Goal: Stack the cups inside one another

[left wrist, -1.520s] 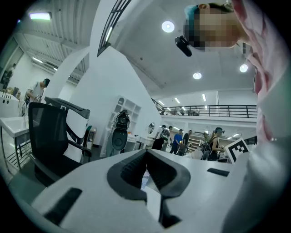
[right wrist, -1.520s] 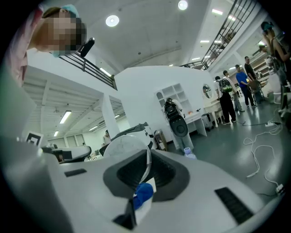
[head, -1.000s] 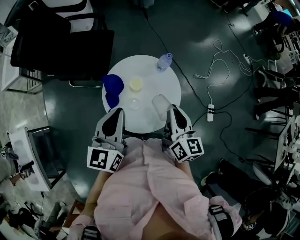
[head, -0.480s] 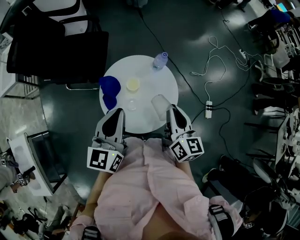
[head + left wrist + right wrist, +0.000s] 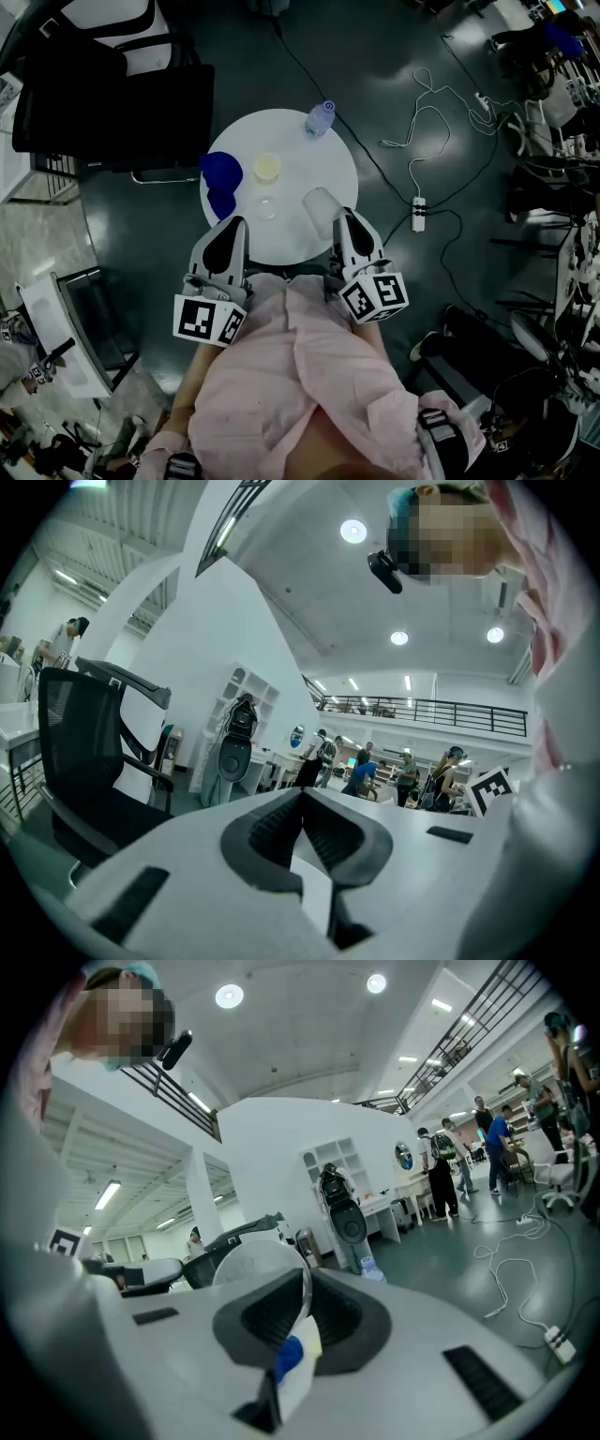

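Cups on the round white surface [image 5: 319, 169] numbered five, as far as could be counted. Two blue cups [image 5: 223, 169] sat touching at its left edge, though they were hard to separate. One pale yellow cup [image 5: 267, 167] stood just beside them, and one small clear cup [image 5: 266, 208] stood nearer the person. One translucent cup [image 5: 321, 208] lay at the near right, its thin wall pinched between the closed jaws of the right tool [image 5: 342, 218]. The left tool [image 5: 236, 223] pointed over the near edge with its jaws together on nothing. One plastic bottle [image 5: 320, 119] stood at the far rim, its label too small to read. Each of the two marker cubes [image 5: 208, 319] bore black-and-white squares, not letters.
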A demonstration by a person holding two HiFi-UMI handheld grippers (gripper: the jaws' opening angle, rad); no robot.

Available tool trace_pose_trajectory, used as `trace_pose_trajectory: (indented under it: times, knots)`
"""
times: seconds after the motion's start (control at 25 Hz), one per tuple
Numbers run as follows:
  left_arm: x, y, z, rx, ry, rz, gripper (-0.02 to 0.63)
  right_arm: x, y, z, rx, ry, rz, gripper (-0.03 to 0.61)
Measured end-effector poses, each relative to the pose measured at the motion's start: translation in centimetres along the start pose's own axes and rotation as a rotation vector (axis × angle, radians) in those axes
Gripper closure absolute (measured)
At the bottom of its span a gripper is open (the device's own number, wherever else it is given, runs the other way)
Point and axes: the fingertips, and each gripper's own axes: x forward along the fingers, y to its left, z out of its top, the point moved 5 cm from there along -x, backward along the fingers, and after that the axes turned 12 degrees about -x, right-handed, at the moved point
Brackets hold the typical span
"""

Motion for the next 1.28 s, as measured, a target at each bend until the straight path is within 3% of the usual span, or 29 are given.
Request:
trace_pose_trajectory:
  times: [1.28]
  knots:
    - [0.2, 2.6, 1.2, -0.026, -0.014, 0.0, 0.595, 3.8, 2.8, 0.6, -0.091, 0.057, 0.086, 0.538]
